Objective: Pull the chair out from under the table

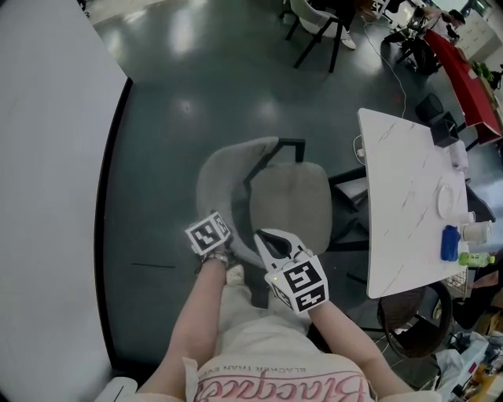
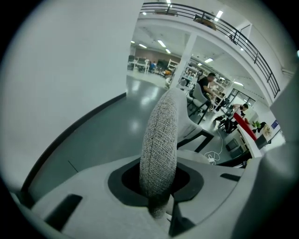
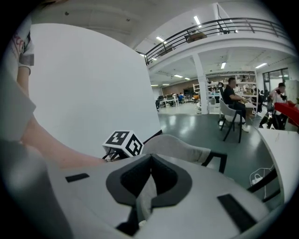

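Note:
The grey fabric chair [image 1: 291, 206] stands on the dark floor to the left of the white marble-look table [image 1: 401, 196], with its seat out from under the tabletop. Its curved backrest [image 1: 221, 180] is nearest me. My left gripper [image 1: 230, 253] is shut on the backrest's top edge, and that padded edge [image 2: 159, 140] runs up between the jaws of the left gripper [image 2: 158, 198]. My right gripper [image 1: 262, 235] holds the same rim further right. In the right gripper view grey fabric is pinched in the right gripper [image 3: 142, 198], with the backrest [image 3: 182, 147] beyond.
A big white curved wall [image 1: 47, 157] fills the left. The table carries a blue bottle [image 1: 449, 243] and cups. A black round stool [image 1: 416, 322] stands by the table's near end. Another chair [image 1: 318, 23] and a red table [image 1: 471, 71] lie further off.

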{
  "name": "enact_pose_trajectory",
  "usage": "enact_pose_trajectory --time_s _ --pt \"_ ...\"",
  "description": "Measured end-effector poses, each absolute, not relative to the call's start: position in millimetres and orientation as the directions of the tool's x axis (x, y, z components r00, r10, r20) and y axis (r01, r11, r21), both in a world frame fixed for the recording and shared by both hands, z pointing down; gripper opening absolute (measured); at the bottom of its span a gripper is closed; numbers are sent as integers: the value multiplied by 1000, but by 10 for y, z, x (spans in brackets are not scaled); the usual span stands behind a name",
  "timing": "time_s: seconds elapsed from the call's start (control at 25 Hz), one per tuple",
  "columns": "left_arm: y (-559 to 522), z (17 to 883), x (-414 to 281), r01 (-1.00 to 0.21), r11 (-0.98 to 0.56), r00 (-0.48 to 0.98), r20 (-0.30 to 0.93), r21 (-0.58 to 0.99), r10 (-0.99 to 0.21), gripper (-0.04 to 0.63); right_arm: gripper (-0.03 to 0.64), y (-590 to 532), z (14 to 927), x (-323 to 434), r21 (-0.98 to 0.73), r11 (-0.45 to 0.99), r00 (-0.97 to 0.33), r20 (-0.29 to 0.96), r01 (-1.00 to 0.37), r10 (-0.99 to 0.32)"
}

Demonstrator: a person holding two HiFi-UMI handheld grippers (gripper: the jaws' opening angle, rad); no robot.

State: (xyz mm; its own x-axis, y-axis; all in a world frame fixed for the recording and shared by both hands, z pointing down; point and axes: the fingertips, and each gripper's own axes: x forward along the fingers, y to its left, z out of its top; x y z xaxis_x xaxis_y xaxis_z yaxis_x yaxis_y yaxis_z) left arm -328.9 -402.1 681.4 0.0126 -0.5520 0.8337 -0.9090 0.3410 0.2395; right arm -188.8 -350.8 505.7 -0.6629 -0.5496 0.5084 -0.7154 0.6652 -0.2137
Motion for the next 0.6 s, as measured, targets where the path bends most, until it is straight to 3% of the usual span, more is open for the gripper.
enact_pose_trajectory --time_s 0.6 --pt "-3890 6786 -4336 -898 381 -32 831 220 -556 71 3 -3435 5029 -2766 -186 711 -687 505 -678 -523"
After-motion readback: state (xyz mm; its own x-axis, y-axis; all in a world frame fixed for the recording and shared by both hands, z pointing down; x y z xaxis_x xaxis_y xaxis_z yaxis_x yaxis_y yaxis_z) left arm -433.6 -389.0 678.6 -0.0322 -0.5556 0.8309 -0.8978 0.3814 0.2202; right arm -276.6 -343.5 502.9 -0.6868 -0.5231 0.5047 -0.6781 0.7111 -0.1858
